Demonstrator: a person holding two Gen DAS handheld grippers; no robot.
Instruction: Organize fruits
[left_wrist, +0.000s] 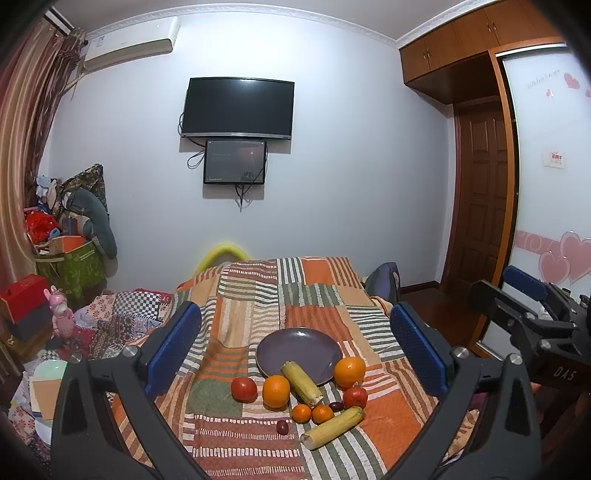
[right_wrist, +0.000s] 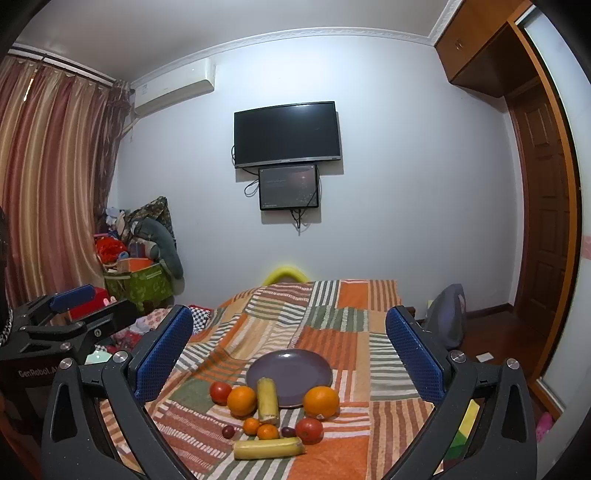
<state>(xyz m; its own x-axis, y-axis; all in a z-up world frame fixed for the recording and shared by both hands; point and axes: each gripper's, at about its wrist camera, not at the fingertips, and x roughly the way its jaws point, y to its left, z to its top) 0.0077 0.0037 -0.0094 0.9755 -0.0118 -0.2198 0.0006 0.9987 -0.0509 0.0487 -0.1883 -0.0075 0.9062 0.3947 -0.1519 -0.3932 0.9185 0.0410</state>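
Note:
An empty purple plate (left_wrist: 295, 349) (right_wrist: 291, 373) lies on a striped patchwork bedspread (left_wrist: 258, 295) (right_wrist: 332, 314). In front of it lie two large oranges (left_wrist: 276, 390) (right_wrist: 320, 401), two tomatoes (left_wrist: 244, 388) (right_wrist: 309, 430), two small mandarins (left_wrist: 302, 412) (right_wrist: 267, 431), two dark grapes (left_wrist: 282, 427) (right_wrist: 228, 431) and two yellow corn cobs (left_wrist: 332, 427) (right_wrist: 269, 448); one cob (left_wrist: 302, 383) (right_wrist: 267, 400) rests against the plate's rim. My left gripper (left_wrist: 295, 347) and right gripper (right_wrist: 290, 354) are both open, empty, above and short of the fruit.
The right gripper's body (left_wrist: 528, 317) shows at the right of the left wrist view; the left gripper's body (right_wrist: 66, 317) shows at the left of the right wrist view. Boxes and toys (left_wrist: 70, 254) pile by the curtain. A wooden door (left_wrist: 480, 206) stands right.

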